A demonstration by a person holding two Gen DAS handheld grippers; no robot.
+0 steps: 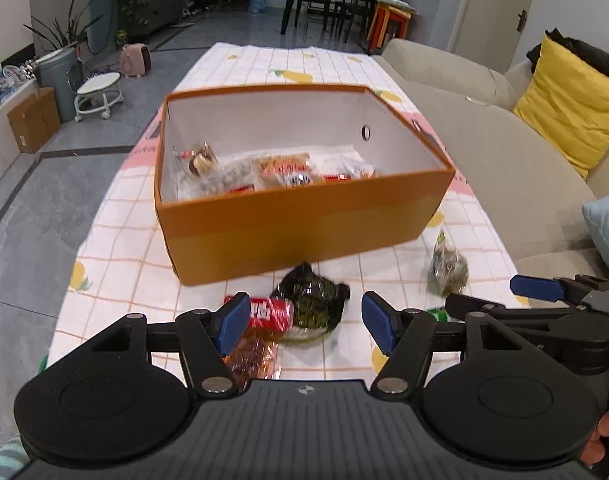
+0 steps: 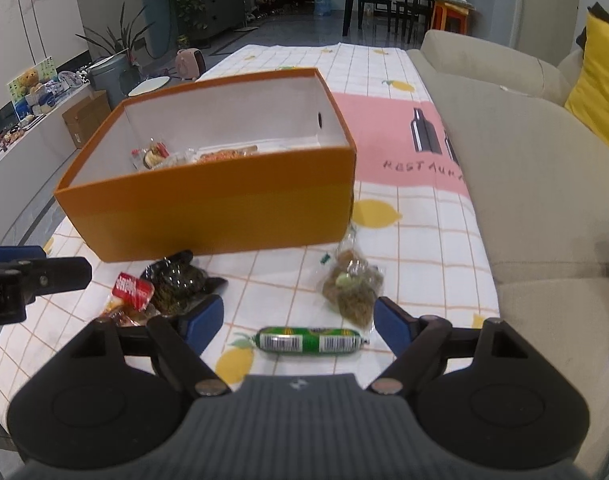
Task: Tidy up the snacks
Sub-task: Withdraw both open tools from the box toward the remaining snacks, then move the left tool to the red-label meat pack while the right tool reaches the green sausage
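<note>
Snacks are what I am sorting, and several already lie in the orange box [image 1: 304,216] standing on the worktop [image 1: 116,240] ahead of both my tools, while four are left out in front of it. Going from the left: my left gripper [image 1: 306,322] has its fingers [image 1: 235,322] spread apart and empty, and between them, slightly toward the left finger, sits a red-labelled packet [image 1: 270,314] lying partly over a clear pack of reddish sweets [image 1: 252,356]; touching it on its right is a dark green crinkly packet [image 1: 314,300], roughly midway between those fingers. Further right, beyond my left tool's right finger and near the box's front corner, lies a clear bag of brownish lumps [image 2: 352,290]. My right gripper [image 2: 298,322] is likewise spread wide with nothing held, and the green sausage-shaped stick [image 2: 308,339] lies crosswise on the worktop right between its fingers, with the brownish bag just past its right finger. I judge I am in the middle of the job, at the point of picking the next item. The next move, I reckon, calls for lowering either tool over what sits between its fingers, closing gently on the crinkly wrapper or around the stick's middle, then lifting it over the box's front wall.
</note>
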